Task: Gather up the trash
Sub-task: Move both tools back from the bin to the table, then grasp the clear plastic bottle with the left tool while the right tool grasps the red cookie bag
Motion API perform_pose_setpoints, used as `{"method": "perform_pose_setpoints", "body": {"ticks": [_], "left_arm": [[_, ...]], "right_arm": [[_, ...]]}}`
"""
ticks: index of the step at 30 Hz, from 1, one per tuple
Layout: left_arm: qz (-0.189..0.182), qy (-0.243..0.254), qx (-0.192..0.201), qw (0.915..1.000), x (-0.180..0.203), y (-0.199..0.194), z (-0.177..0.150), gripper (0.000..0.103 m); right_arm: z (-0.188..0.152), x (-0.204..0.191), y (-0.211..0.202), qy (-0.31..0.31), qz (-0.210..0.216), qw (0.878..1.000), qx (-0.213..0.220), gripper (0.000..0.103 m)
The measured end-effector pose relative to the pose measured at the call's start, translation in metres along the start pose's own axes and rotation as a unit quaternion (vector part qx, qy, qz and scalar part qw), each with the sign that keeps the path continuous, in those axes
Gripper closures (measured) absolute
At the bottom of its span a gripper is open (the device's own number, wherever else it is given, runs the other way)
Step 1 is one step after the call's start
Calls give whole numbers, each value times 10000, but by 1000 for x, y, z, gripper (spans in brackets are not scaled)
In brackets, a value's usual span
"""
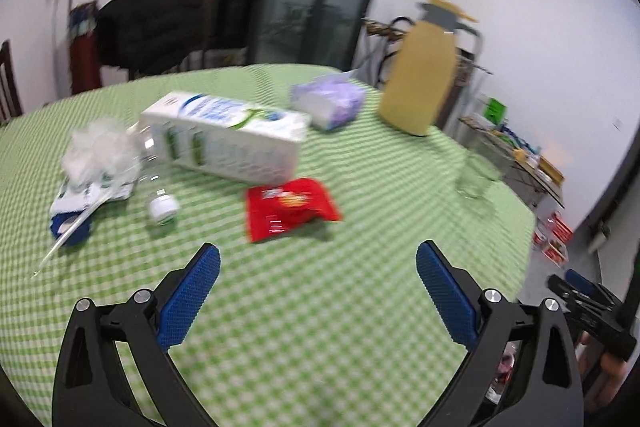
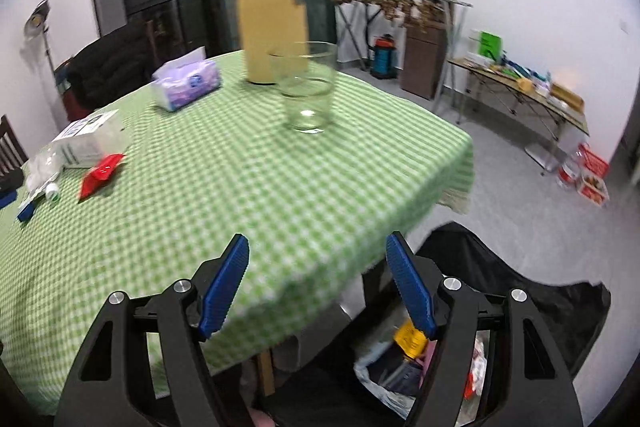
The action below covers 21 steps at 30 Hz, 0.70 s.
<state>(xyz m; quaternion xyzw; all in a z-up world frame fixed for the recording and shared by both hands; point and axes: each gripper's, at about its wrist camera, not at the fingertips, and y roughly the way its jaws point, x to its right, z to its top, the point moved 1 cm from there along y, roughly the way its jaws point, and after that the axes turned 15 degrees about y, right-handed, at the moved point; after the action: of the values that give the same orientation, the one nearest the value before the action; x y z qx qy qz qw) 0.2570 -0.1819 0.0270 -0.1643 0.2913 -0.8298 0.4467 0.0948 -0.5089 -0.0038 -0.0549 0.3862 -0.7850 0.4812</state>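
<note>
Where crumpled plastic (image 1: 98, 147) lies, a glossy red wrapper (image 1: 290, 209) sits flat

Bare green checked tablecloth (image 1: 320, 307) is seen directly ahead of the left gripper (image 1: 318, 273); nothing stands between its spread jaws. Farther on, passage is blocked by a red packet (image 1: 290, 209), a white carton (image 1: 228, 137) lying flat, a bottle (image 1: 160, 187) and crumpled wrappers (image 1: 94, 163). On the right side, a wide clear stretch of cloth is bounded by a glass (image 2: 308, 91) and a yellow flask (image 2: 274, 23). Below the table edge, an open black bag (image 2: 520, 291) is partly filled.
</note>
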Motion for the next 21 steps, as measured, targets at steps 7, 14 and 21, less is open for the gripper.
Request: {"method": "perform_pose_setpoints", "body": {"ticks": [7,14,21], "left_arm": [[1039,-457,-515,9922,-72,49,10,8],[1270,-743,-1064,9834,-107,104,13,33],[1079,-748,-1070,9856,-113,104,6,72]], "right_arm": [[-1,-45,10,-335,344,9988,-99,34],[-9,-81,20,-695,577,9956,-240,31],[-15,-113,36,-929,778,9912,-528,31]]}}
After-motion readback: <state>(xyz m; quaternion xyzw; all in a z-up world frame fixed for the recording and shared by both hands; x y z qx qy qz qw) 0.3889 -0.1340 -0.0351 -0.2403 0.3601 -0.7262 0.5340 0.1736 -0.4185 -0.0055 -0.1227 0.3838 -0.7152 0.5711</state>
